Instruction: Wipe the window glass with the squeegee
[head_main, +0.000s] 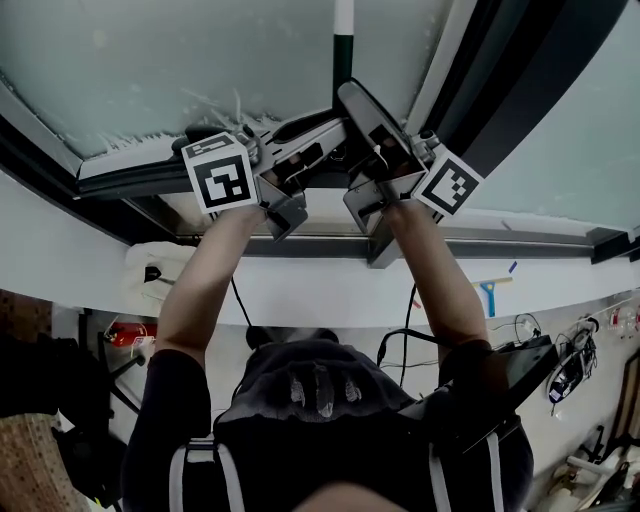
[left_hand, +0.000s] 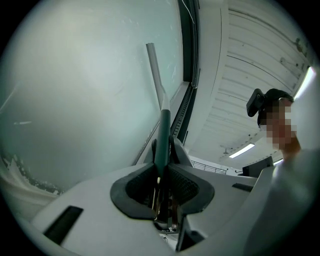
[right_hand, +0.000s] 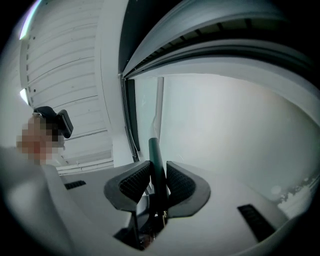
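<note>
Both grippers clamp the squeegee's dark green handle (head_main: 343, 52) against the window glass (head_main: 150, 60), with the pole running from them toward 12 o'clock and out of the top of the head view; its blade is out of sight. The left gripper (left_hand: 161, 162) has its ribbed pads pressed tight on either side of the handle. The right gripper (right_hand: 156, 175) likewise pinches the handle between its pads, the jaws parted only by the shaft's width. In the head view the two grippers meet near centre, the left at 10 o'clock of the right. White flecks (head_main: 135, 140) line the pane's lower edge, and a dark window frame (head_main: 520, 90) runs off toward 2 o'clock.
</note>
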